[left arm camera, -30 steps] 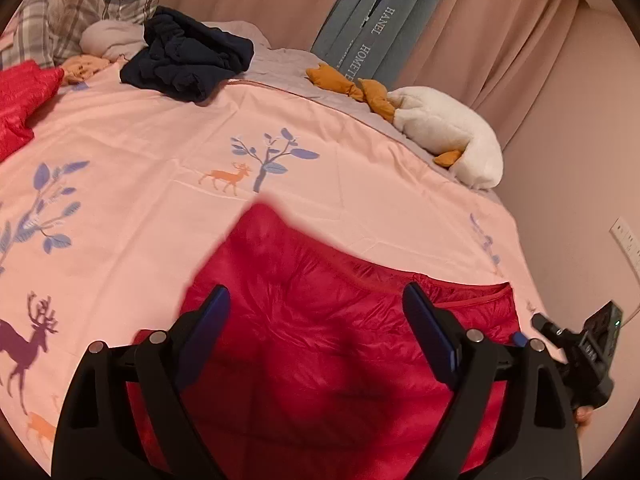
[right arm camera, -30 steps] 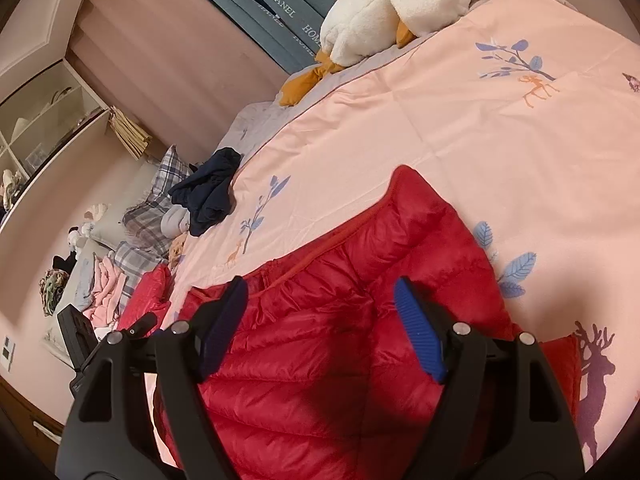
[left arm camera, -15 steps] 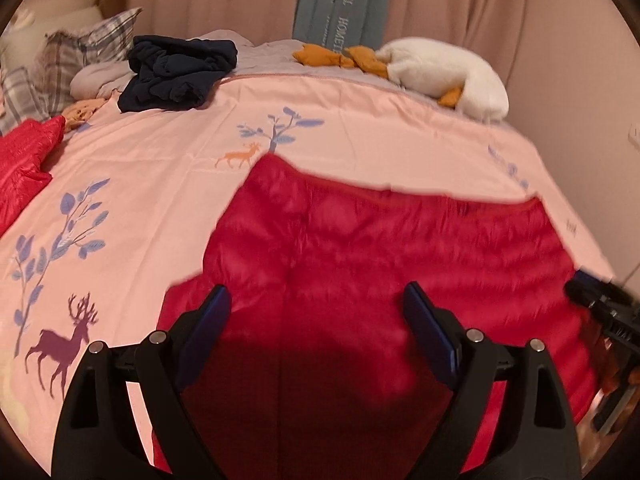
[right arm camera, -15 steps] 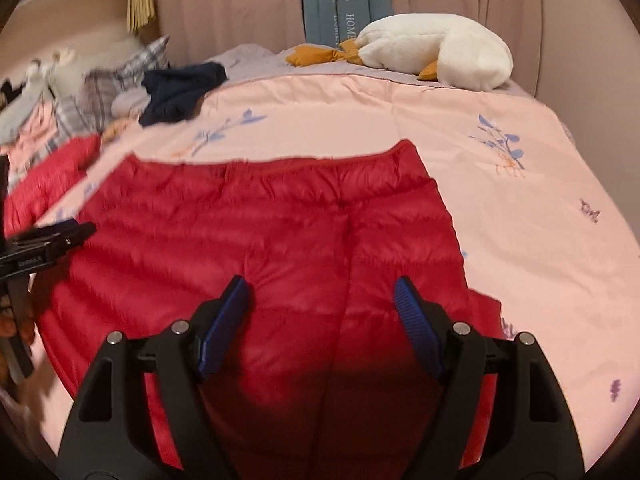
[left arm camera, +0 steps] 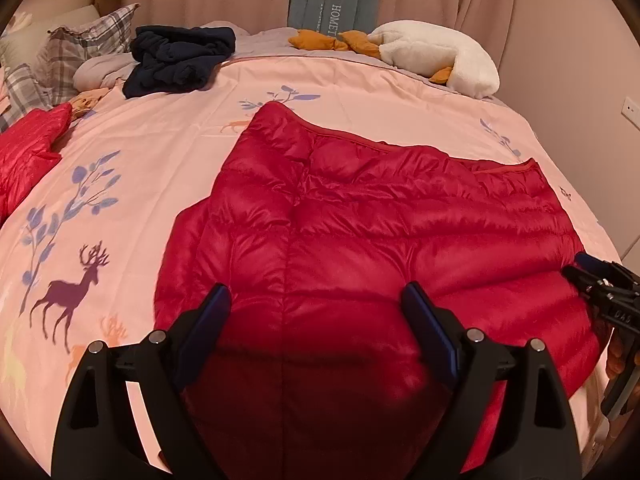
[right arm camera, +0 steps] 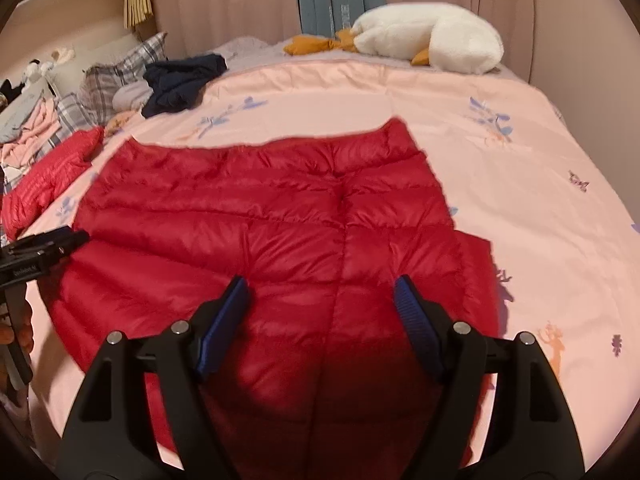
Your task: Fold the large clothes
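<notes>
A red quilted down jacket [left arm camera: 360,240] lies spread flat on the pink bedspread [left arm camera: 160,140]; it also shows in the right wrist view [right arm camera: 280,232]. My left gripper [left arm camera: 316,320] is open and empty, hovering over the jacket's near left part. My right gripper [right arm camera: 322,308] is open and empty over the jacket's near right part. The right gripper also shows at the right edge of the left wrist view [left arm camera: 600,284], and the left gripper at the left edge of the right wrist view [right arm camera: 44,246].
A second red garment [left arm camera: 28,148] lies at the bed's left. A dark navy clothes pile [left arm camera: 180,60] and plaid pillows [left arm camera: 80,52] sit at the far left. A white plush goose [left arm camera: 436,56] lies at the back right. A wall stands at the right.
Both grippers have swung to face the bed squarely. The jacket, bunched a second ago, now lies spread out flat and wide. Both grippers stay open.
</notes>
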`<move>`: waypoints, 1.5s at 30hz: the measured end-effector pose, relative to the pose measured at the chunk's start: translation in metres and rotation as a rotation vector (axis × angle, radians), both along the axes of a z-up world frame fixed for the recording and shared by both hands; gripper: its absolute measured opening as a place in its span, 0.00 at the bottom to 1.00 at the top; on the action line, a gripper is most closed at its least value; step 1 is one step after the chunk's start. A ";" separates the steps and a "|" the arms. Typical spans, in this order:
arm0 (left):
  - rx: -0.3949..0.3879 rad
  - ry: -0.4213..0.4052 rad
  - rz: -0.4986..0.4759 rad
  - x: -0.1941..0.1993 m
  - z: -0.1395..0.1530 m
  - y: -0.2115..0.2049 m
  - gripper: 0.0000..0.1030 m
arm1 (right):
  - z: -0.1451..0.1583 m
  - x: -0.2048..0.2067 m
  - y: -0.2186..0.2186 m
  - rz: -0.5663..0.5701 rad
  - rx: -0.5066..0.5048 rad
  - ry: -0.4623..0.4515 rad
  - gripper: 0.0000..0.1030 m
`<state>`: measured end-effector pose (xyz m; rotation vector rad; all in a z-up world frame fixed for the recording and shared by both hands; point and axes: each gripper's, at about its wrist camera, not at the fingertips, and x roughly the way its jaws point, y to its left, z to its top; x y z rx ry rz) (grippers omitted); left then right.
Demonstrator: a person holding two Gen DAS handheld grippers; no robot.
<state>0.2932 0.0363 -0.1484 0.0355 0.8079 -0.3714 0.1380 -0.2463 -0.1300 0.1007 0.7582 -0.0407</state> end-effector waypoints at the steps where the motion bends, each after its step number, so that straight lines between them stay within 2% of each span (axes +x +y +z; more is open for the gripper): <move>1: 0.002 -0.002 0.004 -0.003 0.001 0.002 0.86 | 0.004 -0.006 0.000 -0.001 -0.001 -0.015 0.75; 6: 0.015 0.010 0.027 -0.016 0.002 0.011 0.86 | 0.015 -0.026 0.003 0.000 0.010 -0.053 0.75; 11: 0.013 0.035 0.027 -0.023 -0.006 0.014 0.86 | -0.003 -0.022 0.001 0.004 0.025 0.011 0.75; 14: 0.003 0.050 0.033 -0.024 -0.009 0.016 0.86 | -0.009 -0.019 -0.005 -0.008 0.077 0.026 0.75; 23: -0.005 0.071 0.053 -0.036 -0.007 0.025 0.86 | 0.008 -0.045 -0.005 0.002 0.115 -0.034 0.75; 28: -0.005 0.077 0.063 -0.043 -0.010 0.027 0.86 | -0.008 -0.044 -0.003 0.012 0.093 0.024 0.75; 31: -0.006 0.085 0.065 -0.045 -0.011 0.027 0.86 | -0.014 -0.041 -0.004 0.004 0.117 0.037 0.76; 37: 0.008 0.077 0.088 -0.052 -0.002 0.031 0.86 | 0.004 -0.052 -0.003 -0.008 0.150 0.002 0.76; 42: 0.048 0.025 0.108 -0.068 0.019 0.034 0.88 | 0.028 -0.067 0.008 -0.005 0.121 -0.025 0.86; 45: 0.055 -0.016 0.118 -0.079 0.038 0.035 0.95 | 0.040 -0.074 0.016 -0.004 0.122 -0.029 0.94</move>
